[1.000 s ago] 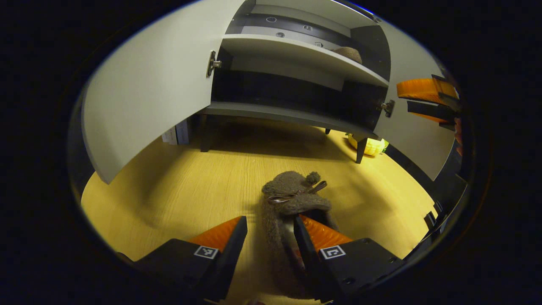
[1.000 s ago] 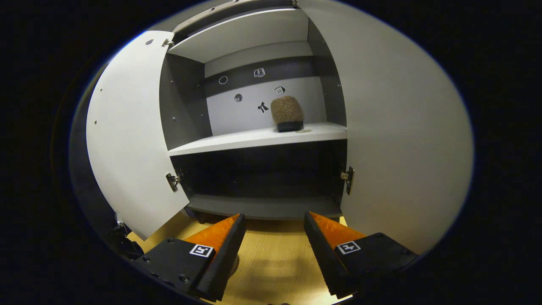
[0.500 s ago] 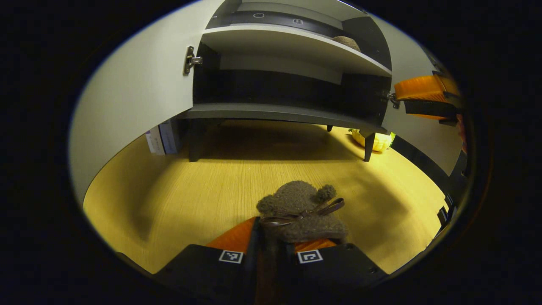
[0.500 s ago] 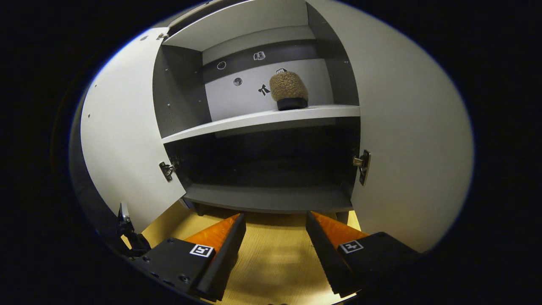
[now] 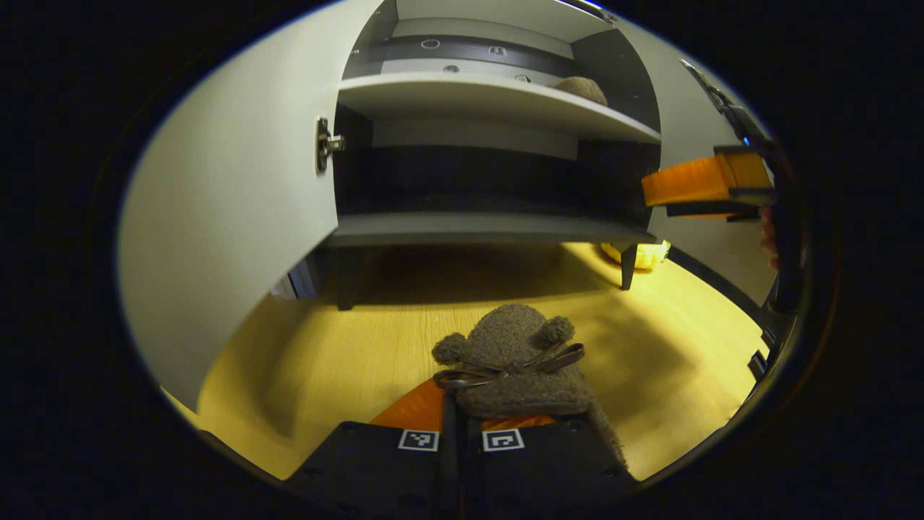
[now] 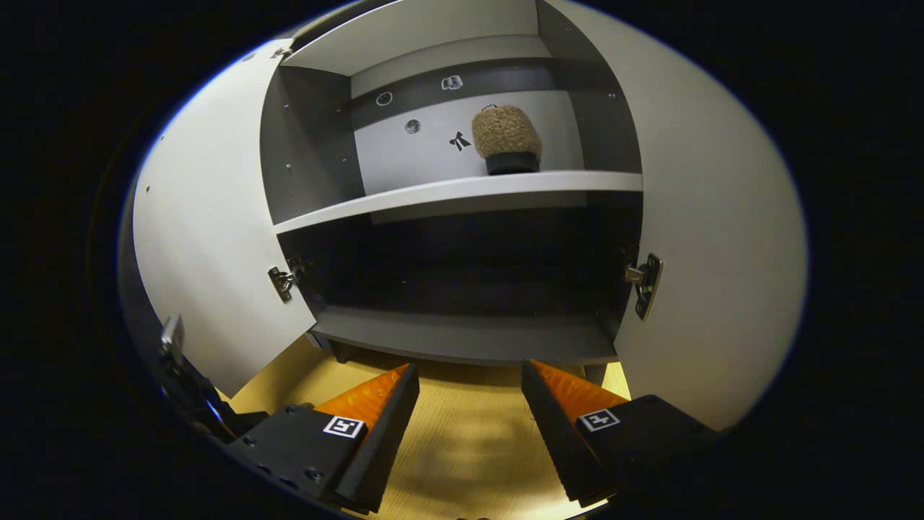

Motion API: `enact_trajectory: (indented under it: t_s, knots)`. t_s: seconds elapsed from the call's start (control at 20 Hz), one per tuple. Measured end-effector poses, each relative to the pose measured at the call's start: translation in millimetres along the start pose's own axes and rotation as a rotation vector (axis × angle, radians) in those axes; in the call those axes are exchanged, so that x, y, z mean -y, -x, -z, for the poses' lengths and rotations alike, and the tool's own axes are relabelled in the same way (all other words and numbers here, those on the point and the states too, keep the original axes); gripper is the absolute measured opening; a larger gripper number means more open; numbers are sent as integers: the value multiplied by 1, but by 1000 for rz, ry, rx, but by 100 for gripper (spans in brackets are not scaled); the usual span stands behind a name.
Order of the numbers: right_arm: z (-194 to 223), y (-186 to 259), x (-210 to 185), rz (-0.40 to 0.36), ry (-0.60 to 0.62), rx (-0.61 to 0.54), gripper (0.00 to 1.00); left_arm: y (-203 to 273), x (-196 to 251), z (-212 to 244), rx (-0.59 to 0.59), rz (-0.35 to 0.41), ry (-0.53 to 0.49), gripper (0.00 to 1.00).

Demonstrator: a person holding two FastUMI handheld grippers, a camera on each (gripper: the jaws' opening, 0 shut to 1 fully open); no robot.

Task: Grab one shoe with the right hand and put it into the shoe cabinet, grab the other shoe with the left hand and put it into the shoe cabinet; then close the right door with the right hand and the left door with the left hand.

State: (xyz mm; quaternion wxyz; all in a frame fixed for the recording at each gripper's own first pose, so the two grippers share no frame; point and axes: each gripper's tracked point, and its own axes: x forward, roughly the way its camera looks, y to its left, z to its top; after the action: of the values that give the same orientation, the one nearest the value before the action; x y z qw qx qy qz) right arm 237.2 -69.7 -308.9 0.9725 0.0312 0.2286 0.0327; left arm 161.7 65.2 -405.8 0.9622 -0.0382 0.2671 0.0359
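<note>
Fuzzy brown shoe now clamped in left tool

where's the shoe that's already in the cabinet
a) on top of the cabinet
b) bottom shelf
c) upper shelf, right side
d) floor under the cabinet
c, the fuzzy shoe stands on the upper shelf toward its right end, while the left gripper is shut on the other shoe over the floor.

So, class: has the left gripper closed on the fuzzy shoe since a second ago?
Yes. The left gripper was open astride the fuzzy shoe on the wooden floor; now its fingers have closed on the shoe's heel.
</note>
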Motion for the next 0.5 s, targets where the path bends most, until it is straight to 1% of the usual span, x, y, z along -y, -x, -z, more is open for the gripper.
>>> enact_trajectory:
  t_s: [0.2,0.3,0.4,0.5]
  knots:
    - [-27,16,-17,-23,52,41,92,49,3,-93,123,-21,12,8]
    - [-42,26,-24,-37,67,63,92,72,2,-145,191,-13,22,7]
    - [-42,33,-30,-48,85,45,92,97,-2,-199,267,-12,18,7]
    - [-41,42,-35,-62,102,25,92,110,-8,-250,335,-29,14,7]
